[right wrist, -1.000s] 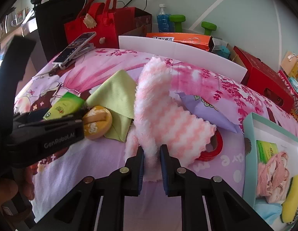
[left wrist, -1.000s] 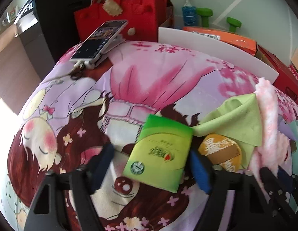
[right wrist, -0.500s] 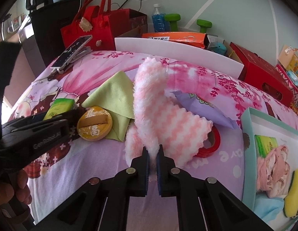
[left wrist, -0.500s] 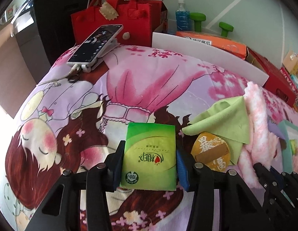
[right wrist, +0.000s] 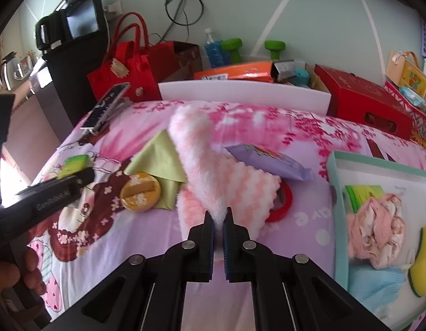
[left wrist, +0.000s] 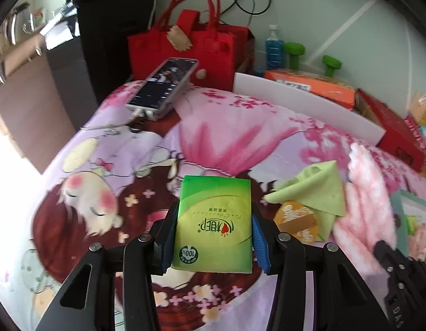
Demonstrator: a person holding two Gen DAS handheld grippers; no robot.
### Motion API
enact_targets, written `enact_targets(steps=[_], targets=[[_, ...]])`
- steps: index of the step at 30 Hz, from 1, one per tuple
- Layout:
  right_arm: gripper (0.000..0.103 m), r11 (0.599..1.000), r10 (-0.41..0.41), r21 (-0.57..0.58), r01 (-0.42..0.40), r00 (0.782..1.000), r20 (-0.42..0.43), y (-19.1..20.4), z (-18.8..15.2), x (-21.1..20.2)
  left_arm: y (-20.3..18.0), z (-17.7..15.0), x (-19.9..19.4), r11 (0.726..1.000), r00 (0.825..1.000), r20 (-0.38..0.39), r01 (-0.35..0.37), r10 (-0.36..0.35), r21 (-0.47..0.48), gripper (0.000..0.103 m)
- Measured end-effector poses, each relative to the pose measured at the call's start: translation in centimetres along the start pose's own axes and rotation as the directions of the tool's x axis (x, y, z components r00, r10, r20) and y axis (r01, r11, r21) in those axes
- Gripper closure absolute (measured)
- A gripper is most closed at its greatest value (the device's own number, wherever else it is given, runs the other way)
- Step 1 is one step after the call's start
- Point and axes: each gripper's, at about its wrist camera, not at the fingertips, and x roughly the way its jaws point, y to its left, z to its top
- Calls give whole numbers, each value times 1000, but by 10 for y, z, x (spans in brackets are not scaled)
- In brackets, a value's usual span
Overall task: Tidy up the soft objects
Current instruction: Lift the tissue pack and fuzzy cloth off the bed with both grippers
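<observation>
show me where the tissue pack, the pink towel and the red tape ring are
tissue pack (left wrist: 213, 220), left wrist view, front face.
pink towel (right wrist: 204, 162), right wrist view, raised fold.
tape ring (right wrist: 284, 201), right wrist view, exposed right rim.

1. Everything sits on a bed with a pink and purple cartoon sheet (right wrist: 147, 237).
2. Lying on it: a phone (left wrist: 163, 84) at the far left corner, a green cloth (right wrist: 160, 162), a round orange pad (right wrist: 140, 191), a purple packet (right wrist: 271, 162), red tape ring (right wrist: 284, 204), fluffy pink towel (right wrist: 213, 171).
3. A teal tray (right wrist: 335, 190) rests at the right.
</observation>
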Motion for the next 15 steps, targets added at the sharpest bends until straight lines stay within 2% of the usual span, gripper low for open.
enact_targets(steps=[3, 5, 8, 15], targets=[[98, 998, 52, 23, -52, 999, -7, -3, -5, 1, -7, 0, -1, 993, 993, 3, -114, 114, 29, 54], [98, 997, 77, 12, -77, 997, -5, -1, -6, 3, -10, 3, 1, 990, 990, 5, -141, 141, 24, 54], [98, 992, 121, 40, -121, 993, 10, -7, -4, 1, -19, 4, 4, 995, 995, -5, -104, 104, 3, 54], [98, 986, 134, 104, -133, 991, -2, -25, 6, 4, -24, 0, 1, 997, 998, -10, -65, 65, -37, 54]])
